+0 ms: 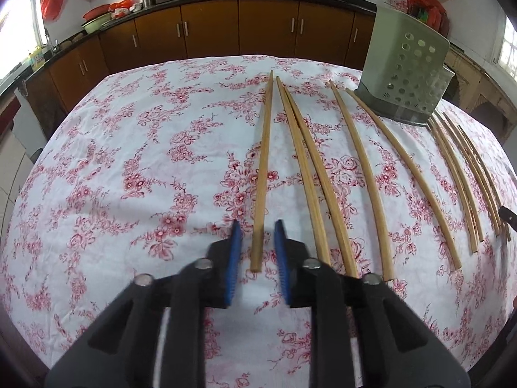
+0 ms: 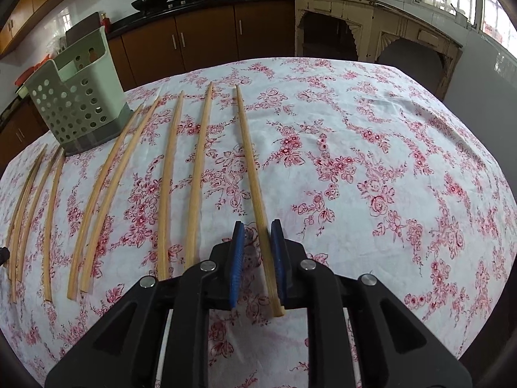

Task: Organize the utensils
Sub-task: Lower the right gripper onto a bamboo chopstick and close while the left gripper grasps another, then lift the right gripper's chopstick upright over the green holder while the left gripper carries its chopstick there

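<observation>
- The left gripper (image 1: 258,223) points steeply down at the leftmost chopstick (image 1: 265,161). Its jaws straddle the near end and are drawn in narrow, but a sliver of cloth shows on each side, so they do not visibly pinch it.
- The right gripper (image 2: 257,223) straddles the rightmost chopstick (image 2: 250,161) the same way. Its jaws are slightly spread: the stick lies against the right-hand pad with a gap at the other, so I judge it is not clamped.
- Each hand taking the outermost stick on its own side looks deliberate, as the two tools stay well apart and the row can be worked inward.
- The other chopsticks (image 1: 371,177) lie flat between those two, side by side, thick ends towards the person and tips towards 12 o'clock. This leaves every near end free to grasp.
- The utensil holder (image 1: 407,64) stands upright behind the row, at 1 o'clock in the left view and 10 o'clock in the right view. It seems the likely destination, with its opening at the top and its perforated wall facing the row.
- The worktop (image 1: 129,161) under its floral cloth is bare from 9 to 11 o'clock in the left view and from 1 to 3 o'clock in the right view, giving free room to swing outward.
- The far edge drops off towards the cabinets (image 1: 210,32) at 12 o'clock, so a stick pushed forward could roll off.
- The closest quarters are near the holder's base, where several tips lie just beside it.
</observation>
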{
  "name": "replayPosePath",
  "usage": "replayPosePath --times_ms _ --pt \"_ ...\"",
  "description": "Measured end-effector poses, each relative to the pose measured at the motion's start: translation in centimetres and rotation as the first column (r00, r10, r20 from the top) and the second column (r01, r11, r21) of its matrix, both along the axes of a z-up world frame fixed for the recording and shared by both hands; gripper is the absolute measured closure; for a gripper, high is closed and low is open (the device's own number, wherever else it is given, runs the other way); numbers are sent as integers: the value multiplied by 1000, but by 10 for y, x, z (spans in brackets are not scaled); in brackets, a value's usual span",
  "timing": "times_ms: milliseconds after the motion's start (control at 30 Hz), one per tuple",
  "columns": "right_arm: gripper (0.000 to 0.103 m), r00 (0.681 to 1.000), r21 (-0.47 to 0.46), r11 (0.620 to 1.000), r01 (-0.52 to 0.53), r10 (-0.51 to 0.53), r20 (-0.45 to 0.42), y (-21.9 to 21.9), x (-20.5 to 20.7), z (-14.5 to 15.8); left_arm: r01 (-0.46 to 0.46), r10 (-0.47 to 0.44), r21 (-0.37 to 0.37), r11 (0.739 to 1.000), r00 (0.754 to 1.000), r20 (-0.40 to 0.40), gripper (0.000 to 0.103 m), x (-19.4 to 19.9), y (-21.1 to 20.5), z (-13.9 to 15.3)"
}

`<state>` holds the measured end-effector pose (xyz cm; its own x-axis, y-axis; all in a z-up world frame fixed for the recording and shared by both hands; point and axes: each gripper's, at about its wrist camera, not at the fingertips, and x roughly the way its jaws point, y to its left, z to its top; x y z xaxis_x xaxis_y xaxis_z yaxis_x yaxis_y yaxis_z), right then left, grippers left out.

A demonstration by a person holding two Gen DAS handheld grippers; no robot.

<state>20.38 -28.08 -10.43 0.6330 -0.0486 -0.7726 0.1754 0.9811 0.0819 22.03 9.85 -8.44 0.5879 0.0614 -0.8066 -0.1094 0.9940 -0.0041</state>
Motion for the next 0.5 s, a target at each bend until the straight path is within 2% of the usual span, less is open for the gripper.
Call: replayPosePath --times_ms 67,167,333,500 --pt "94 1000 10 1000 -3 3 5 -2 0 0 4 -4 -1 1000 1000 3 95 -1 -1 0" --pt "95 1000 59 998 1 -1 11 -7 -2 2 16 -16 -3 1000 1000 -5 95 -1 0 1" --pt "95 998 55 998 -9 6 64 -9 -10 16 37 -38 -10 999 999 -19 96 -4 0 3" --pt "95 999 81 997 -10 6 53 -13 -8 13 38 -38 -15 999 999 -4 96 -6 1 10"
